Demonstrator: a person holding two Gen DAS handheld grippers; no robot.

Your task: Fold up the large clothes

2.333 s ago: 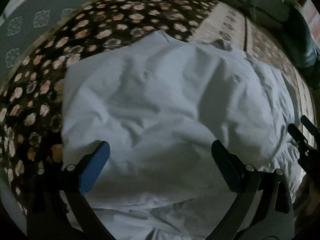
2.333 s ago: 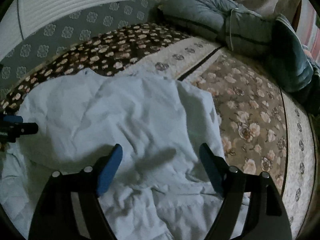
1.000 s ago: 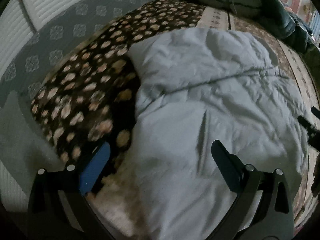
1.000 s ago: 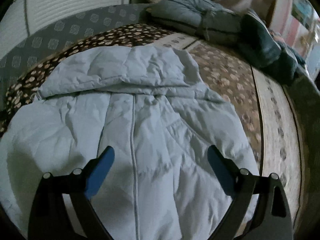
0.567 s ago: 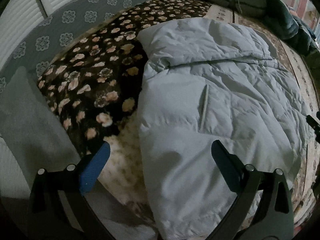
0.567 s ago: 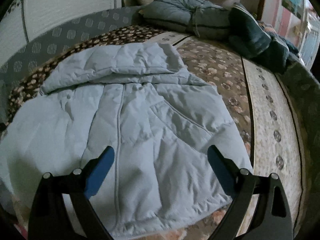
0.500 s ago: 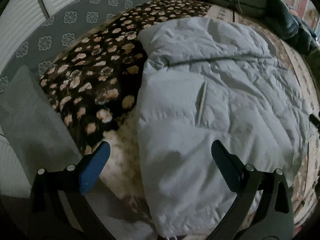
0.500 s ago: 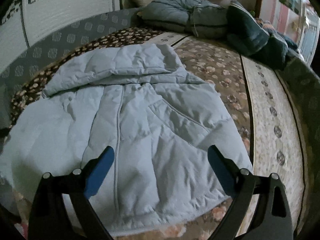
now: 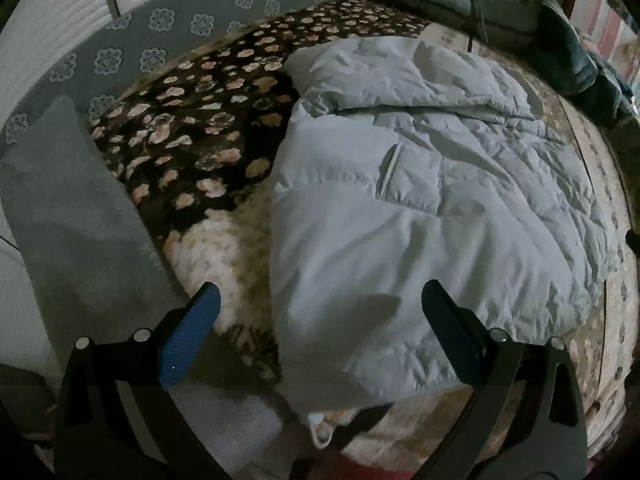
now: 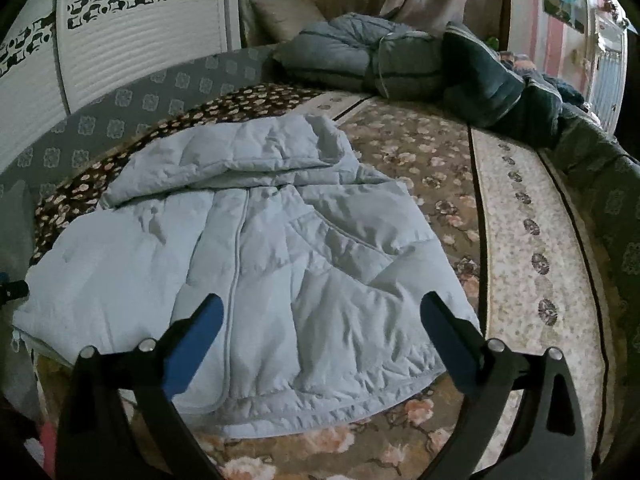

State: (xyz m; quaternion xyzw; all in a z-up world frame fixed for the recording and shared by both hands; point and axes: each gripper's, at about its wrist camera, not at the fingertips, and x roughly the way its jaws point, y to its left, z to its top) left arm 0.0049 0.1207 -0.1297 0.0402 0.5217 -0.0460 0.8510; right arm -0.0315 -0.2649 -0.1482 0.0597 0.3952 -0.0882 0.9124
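A pale blue puffer jacket lies spread front-up on the flowered bed, hood folded at the far end, hem nearest me. In the right wrist view the jacket shows its centre zip and a slanted pocket. My left gripper hovers open above the jacket's near left corner, nothing between its fingers. My right gripper hangs open over the hem, also holding nothing. The tip of the left gripper shows at the left edge of the right wrist view.
A dark flowered blanket lies left of the jacket, a brown flowered cover to its right. Rolled grey bedding and dark folded blankets sit at the far end. A grey patterned bed edge and a white slatted wall run along the left.
Both grippers have pulled back and up from the jacket. It went from a bunched heap close under the fingers to lying spread flat, with its hem and the bed's near edge now in view.
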